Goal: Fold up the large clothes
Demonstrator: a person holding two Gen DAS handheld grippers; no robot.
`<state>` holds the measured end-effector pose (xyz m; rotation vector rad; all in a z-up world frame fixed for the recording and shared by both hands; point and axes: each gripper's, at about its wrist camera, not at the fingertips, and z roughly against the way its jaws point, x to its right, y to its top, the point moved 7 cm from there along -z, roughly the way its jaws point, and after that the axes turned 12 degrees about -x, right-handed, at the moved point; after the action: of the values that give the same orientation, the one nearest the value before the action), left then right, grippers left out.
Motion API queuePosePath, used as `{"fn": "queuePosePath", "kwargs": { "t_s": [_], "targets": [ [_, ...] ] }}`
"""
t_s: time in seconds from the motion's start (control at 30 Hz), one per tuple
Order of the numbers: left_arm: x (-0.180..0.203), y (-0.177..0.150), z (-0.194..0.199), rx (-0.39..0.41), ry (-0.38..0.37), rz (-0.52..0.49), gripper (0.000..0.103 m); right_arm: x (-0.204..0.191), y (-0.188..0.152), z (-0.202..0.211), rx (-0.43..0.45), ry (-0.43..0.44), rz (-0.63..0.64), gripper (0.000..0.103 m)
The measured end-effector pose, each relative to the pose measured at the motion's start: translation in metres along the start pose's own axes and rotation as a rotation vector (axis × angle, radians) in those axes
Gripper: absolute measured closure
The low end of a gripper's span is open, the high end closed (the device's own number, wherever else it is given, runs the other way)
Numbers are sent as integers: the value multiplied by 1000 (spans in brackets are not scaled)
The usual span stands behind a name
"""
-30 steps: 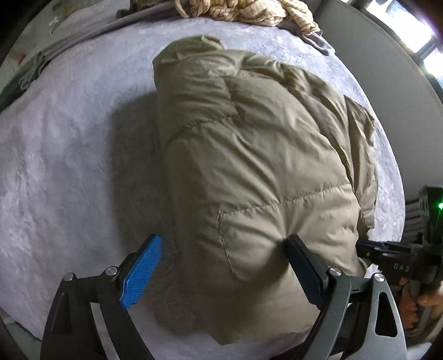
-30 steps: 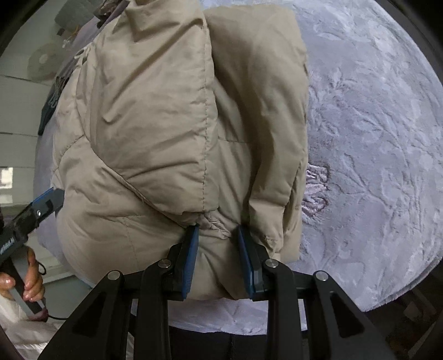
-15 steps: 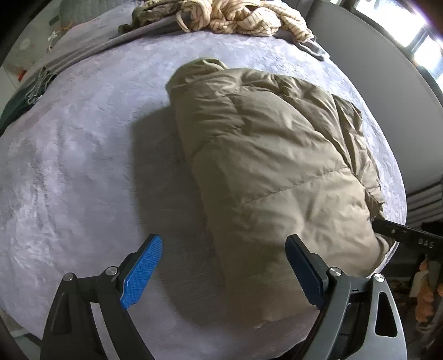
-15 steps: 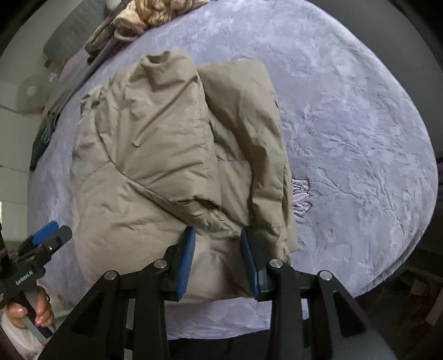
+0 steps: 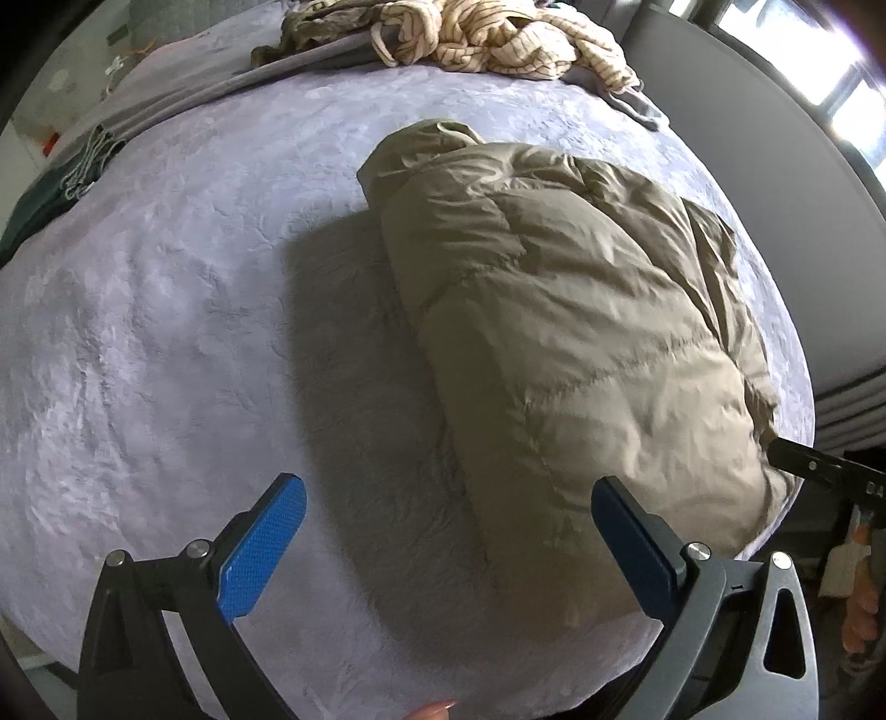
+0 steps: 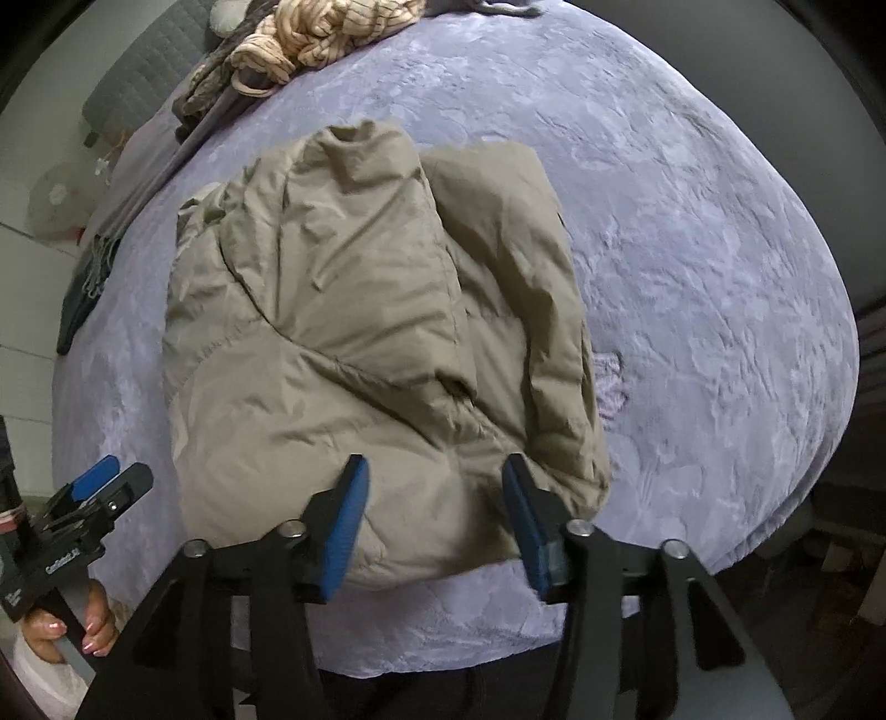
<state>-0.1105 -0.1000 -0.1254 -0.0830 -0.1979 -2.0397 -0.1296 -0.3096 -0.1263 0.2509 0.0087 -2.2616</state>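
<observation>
A tan puffer jacket [image 5: 565,310] lies folded into a bulky bundle on the lilac bedspread [image 5: 166,343]; it also shows in the right wrist view [image 6: 354,343]. My left gripper [image 5: 448,548] is open and empty, held above the bed just short of the bundle's near end. My right gripper [image 6: 434,520] is open and empty, its jaws spread over the bundle's near edge without holding it. The left gripper also shows at the left edge of the right wrist view [image 6: 94,493].
A heap of striped cream clothes [image 5: 487,39] and grey fabric lies at the far edge of the bed. A dark garment [image 5: 50,188] lies at the far left. A grey headboard [image 5: 775,127] runs along the right. The bed's near edge [image 6: 443,637] is close below the grippers.
My right gripper has let go of the jacket and opened. Both grippers have pulled back from the bundle, which stays on the bed.
</observation>
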Motion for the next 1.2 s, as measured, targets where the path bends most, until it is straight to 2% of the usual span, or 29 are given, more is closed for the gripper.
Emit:
{"fn": "queuePosePath", "kwargs": {
  "t_s": [0.13, 0.3, 0.4, 0.53, 0.63, 0.77, 0.8, 0.83, 0.9, 1.0, 1.07, 1.13, 1.2],
  "targets": [
    [-2, 18, 0, 2, 14, 59, 0, -4, 24, 5, -5, 7, 49, 36],
    [-2, 38, -2, -3, 11, 140, 0, -1, 60, 4, -39, 29, 89, 35],
    [1, 48, -7, -7, 31, 165, 0, 2, 78, 0, -59, 52, 109, 21],
    [12, 57, -19, -37, 40, 181, 0, 5, 94, -2, -66, 97, 151, 21],
    [17, 59, -25, -52, 49, 186, 0, 11, 101, -10, -108, 132, 149, 20],
    [18, 63, -30, -66, 50, 203, 0, 20, 110, -10, -100, 140, 164, 20],
    [18, 64, -30, -68, 51, 205, 0, 22, 112, -10, -96, 132, 169, 17],
    [19, 64, -31, -68, 53, 207, 0, 25, 114, -11, -94, 119, 173, 1],
    [18, 64, -31, -68, 52, 207, 0, 31, 119, -11, -83, 99, 174, 0],
    [17, 65, -33, -68, 19, 212, 0, 41, 123, -17, -91, 94, 165, 0],
    [15, 66, -36, -72, -33, 222, 0, 47, 125, -22, -106, 113, 163, 0],
    [12, 67, -40, -78, -103, 233, 0, 55, 126, -31, -141, 170, 144, 0],
    [11, 68, -44, -85, -194, 242, 0, 61, 126, -41, -188, 262, 103, 0]
  ]
}}
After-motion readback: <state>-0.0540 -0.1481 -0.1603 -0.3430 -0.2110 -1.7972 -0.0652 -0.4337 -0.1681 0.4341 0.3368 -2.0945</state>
